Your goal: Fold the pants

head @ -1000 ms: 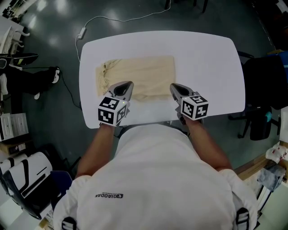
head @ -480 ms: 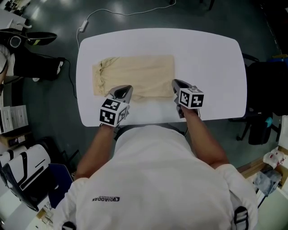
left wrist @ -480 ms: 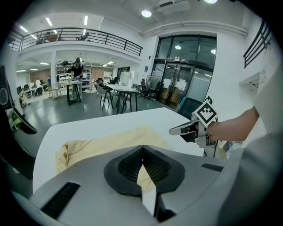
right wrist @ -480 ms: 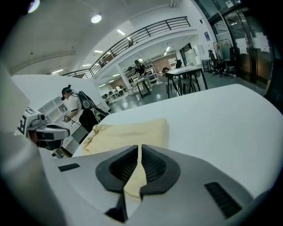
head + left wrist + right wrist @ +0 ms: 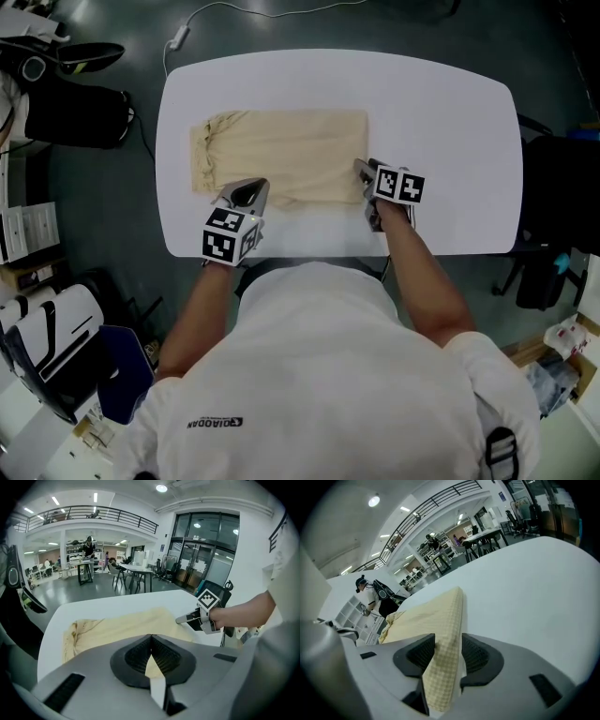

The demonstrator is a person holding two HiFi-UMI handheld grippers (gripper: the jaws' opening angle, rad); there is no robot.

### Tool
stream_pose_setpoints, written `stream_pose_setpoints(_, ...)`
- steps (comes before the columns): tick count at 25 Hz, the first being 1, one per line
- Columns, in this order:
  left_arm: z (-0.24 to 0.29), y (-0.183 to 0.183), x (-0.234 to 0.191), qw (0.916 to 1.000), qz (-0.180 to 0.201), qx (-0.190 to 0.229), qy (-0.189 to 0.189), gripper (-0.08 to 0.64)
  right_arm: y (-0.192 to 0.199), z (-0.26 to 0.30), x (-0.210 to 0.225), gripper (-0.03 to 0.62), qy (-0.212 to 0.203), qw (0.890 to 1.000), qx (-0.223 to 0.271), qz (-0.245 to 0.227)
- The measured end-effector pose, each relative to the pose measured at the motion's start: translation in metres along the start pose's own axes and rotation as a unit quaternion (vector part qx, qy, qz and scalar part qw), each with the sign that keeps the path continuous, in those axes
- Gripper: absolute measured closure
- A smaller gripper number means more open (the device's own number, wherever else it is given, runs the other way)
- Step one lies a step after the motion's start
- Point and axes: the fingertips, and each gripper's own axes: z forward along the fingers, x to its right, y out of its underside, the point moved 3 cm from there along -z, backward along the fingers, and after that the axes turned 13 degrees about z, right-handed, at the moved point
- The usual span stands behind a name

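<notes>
R gripper (image 5: 365, 178) has come down to the lower-right corner of the pants (image 5: 281, 150), mid-frame. Its jaws have just been opening and now stand apart w/ checked cloth between, not pinched. L gripper (image 5: 246, 193) is clenched at the lower edge; can't tell if it has cloth. Pants lie flat, upper left of table (image 5: 450, 112), so the grab for the fold looks imminent.
</notes>
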Motion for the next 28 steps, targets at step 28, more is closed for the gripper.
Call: stream_pose_setpoints(28, -0.055, 0.043, -0.042, 0.9987, -0.028, 0.031, -0.029, 0.532, 0.0, -0.001, -0.002, 0.554, 0.052, 0.998, 0.033, -0.007)
